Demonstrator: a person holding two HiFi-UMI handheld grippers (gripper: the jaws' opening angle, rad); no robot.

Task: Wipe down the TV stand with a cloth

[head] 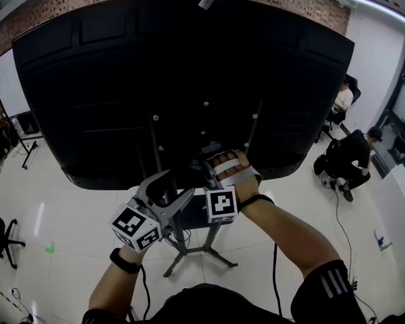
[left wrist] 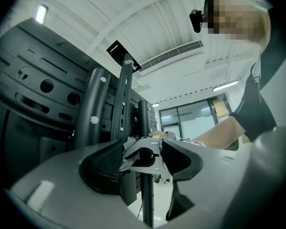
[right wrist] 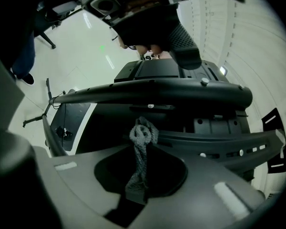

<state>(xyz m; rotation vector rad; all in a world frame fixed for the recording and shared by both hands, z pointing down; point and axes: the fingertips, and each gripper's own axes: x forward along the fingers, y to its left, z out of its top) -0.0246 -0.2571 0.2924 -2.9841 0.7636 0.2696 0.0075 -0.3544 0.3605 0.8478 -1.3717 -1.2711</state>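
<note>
The big black TV (head: 182, 79) shows its back and sits on a black stand whose pole (head: 214, 233) drops to splayed legs (head: 189, 252). My right gripper (head: 204, 166) is up against the mount behind the TV, shut on a grey cloth (right wrist: 142, 142). The cloth sticks out of the jaws just below a black crossbar (right wrist: 152, 92) of the stand. My left gripper (head: 174, 186) hangs open to the right one's left, holding nothing. In the left gripper view (left wrist: 143, 159) the pole (left wrist: 145, 199) and the cloth (left wrist: 128, 150) show beyond the gap.
Two black mount uprights (left wrist: 126, 104) with bolts run up the TV's back. People sit at the right of the room (head: 351, 157). An office chair (head: 0, 238) and a whiteboard (head: 10, 83) stand at the left. A cable trails over the white tiled floor (head: 277, 262).
</note>
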